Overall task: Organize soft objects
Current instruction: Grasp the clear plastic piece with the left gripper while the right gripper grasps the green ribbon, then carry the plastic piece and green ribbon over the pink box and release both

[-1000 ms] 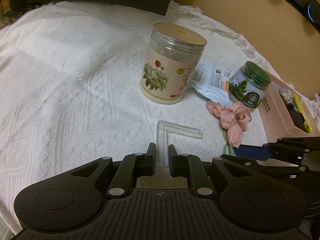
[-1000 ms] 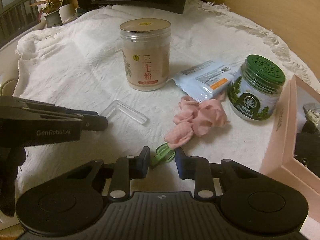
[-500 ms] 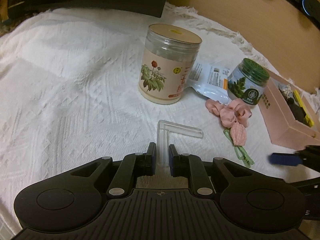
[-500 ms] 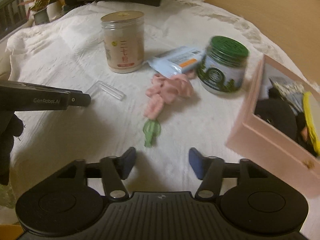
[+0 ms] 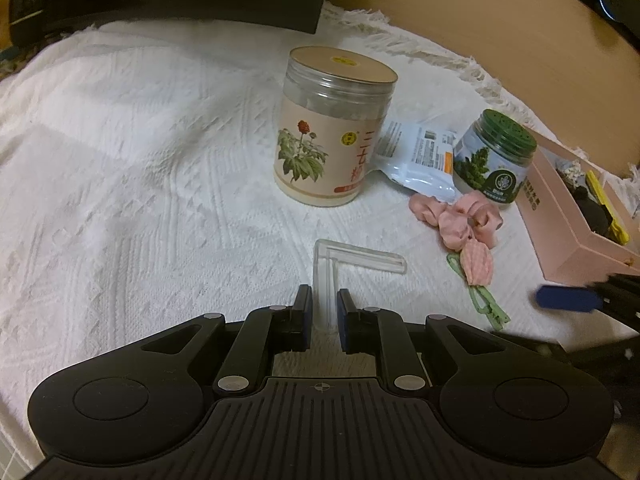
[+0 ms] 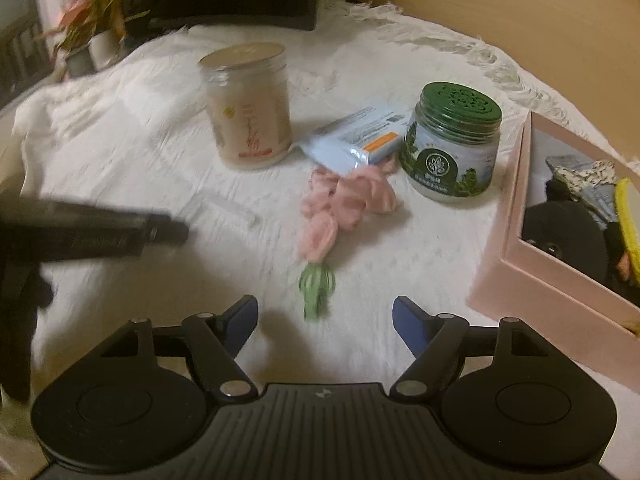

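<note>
— White knitted cloth covers the counter [image 5: 140, 168]. Where's the soft thing?

— The pink fabric flower [image 6: 344, 200] lies straight ahead of the right hand-held gripper [image 6: 325, 316], whose jaws gape wide, empty. The pink box [image 6: 516, 240] sits off to its right.

— And the left hand-held gripper [image 5: 322, 312]?

— Narrow, pinching a clear plastic corner piece [image 5: 340, 264].

— Advice?

— Probably straddle the green stem [image 6: 316, 284], close gently, lift clear of the green-lidded jar [image 6: 454, 144].

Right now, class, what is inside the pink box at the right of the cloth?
The pink box stands open. Inside show a black soft item, a yellow strip and some patterned fabric. Whatever lies beneath them, and the box's near corner, is hidden by its wall.
</note>
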